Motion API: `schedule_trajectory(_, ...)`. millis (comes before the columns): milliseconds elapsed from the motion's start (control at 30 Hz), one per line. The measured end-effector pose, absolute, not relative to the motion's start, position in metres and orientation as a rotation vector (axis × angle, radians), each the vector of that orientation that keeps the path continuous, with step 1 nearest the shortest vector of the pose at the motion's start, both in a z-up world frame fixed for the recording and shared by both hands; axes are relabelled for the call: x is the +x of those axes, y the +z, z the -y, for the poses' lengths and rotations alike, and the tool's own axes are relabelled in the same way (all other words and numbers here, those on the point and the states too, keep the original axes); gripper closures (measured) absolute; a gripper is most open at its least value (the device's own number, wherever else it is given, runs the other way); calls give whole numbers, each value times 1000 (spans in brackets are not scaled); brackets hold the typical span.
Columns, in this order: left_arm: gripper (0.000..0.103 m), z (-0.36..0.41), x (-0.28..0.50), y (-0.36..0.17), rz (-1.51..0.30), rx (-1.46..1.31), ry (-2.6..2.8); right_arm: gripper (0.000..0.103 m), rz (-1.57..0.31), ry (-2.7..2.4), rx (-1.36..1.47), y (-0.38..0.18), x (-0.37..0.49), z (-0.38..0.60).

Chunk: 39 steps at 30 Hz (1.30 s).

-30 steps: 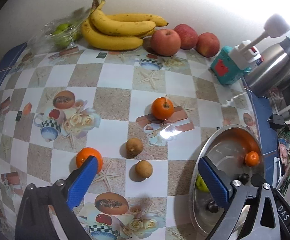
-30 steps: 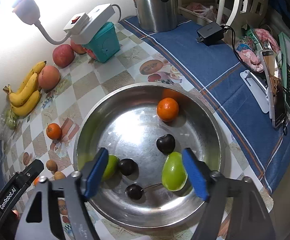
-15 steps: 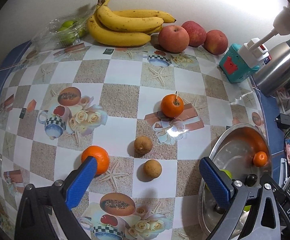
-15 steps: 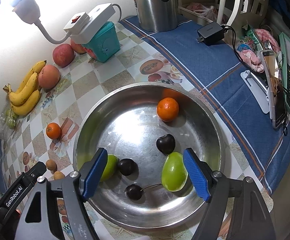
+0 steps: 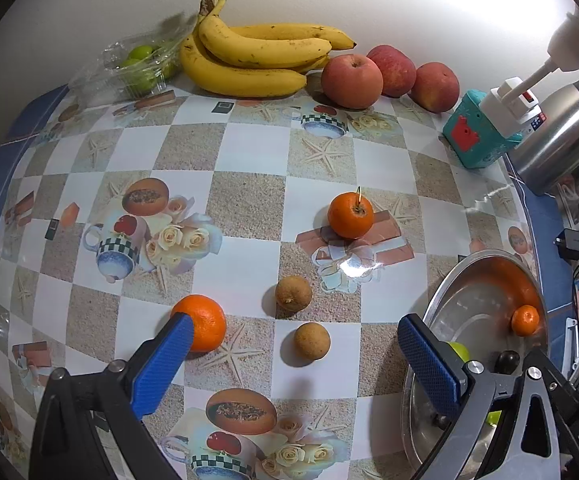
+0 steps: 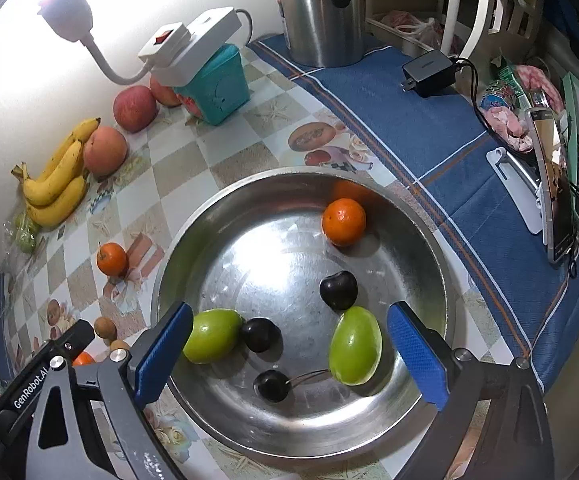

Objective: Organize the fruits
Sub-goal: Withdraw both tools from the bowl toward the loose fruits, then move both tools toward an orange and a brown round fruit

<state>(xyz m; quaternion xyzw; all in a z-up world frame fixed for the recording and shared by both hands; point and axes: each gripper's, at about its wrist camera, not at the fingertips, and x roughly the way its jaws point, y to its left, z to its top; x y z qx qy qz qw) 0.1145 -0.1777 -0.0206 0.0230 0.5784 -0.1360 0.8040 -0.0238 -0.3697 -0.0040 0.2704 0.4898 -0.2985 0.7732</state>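
Observation:
My right gripper (image 6: 291, 354) hovers over the steel bowl (image 6: 301, 170), its jaws opening with nothing pressed between the blue pads. Beneath it in the bowl lie two green fruits (image 6: 213, 334), three dark cherries (image 6: 338, 289) and a tangerine (image 6: 343, 222). My left gripper (image 5: 295, 360) stands open above the checked tablecloth, over a brown longan (image 5: 311, 341). A second longan (image 5: 293, 293) lies just beyond it. One tangerine (image 5: 205, 322) sits by the left pad, and another (image 5: 350, 216) lies farther out.
Bananas (image 5: 257, 56), three apples (image 5: 351, 80) and a plastic box of green fruits (image 5: 137, 60) line the wall. A teal box under a power strip (image 6: 217, 84), a steel kettle (image 6: 321, 8), a charger (image 6: 427, 72) and a phone on a stand (image 6: 557, 200) crowd the right.
The right gripper's jaws have spread wider over the bowl. The left wrist view has shifted only slightly and its jaws stay as wide as before.

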Motion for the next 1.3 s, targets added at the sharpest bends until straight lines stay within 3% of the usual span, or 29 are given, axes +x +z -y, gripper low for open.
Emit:
schedule_trajectory(633, 0, 165, 112, -17, -1225, 81, -298, 5, -1081, -637, 579, -5, -22, 368)
schedule_trajectory(1300, 0, 66, 130, -2, -1191, -66, -112, 5, -1100, -485, 458, 1, 14, 307)
